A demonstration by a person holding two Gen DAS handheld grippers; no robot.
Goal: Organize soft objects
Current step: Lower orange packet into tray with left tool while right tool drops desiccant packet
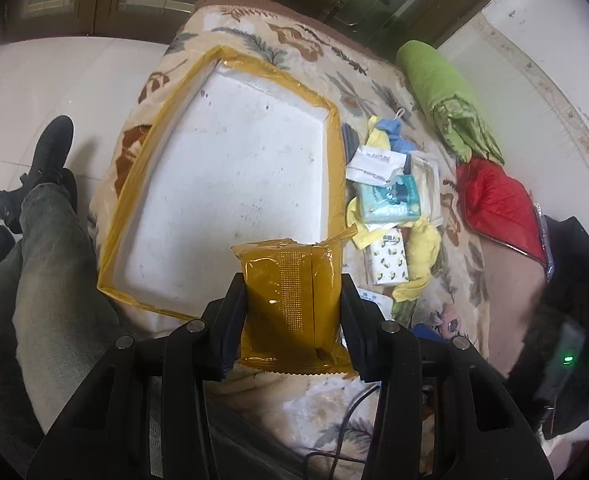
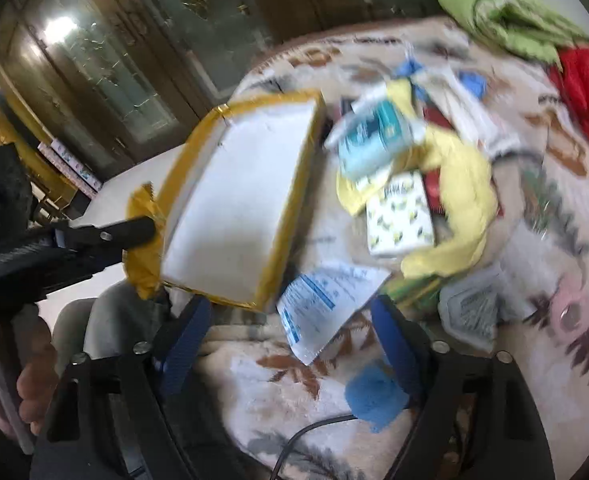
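A home room: a floral blanket (image 1: 294, 52) covers the bed, folded green bedding (image 1: 438, 84) lies at its far edge, beside wooden glazed doors (image 2: 106, 52) and a white tiled floor (image 1: 54, 76).

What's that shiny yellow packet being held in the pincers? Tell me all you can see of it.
The yellow packet is a glossy, amber film pouch, plump and soft-looking, with a dotted seam strip down its middle and crimped ends. The left gripper holds it upright, fingers pressing both sides, above the near edge of the white tray.
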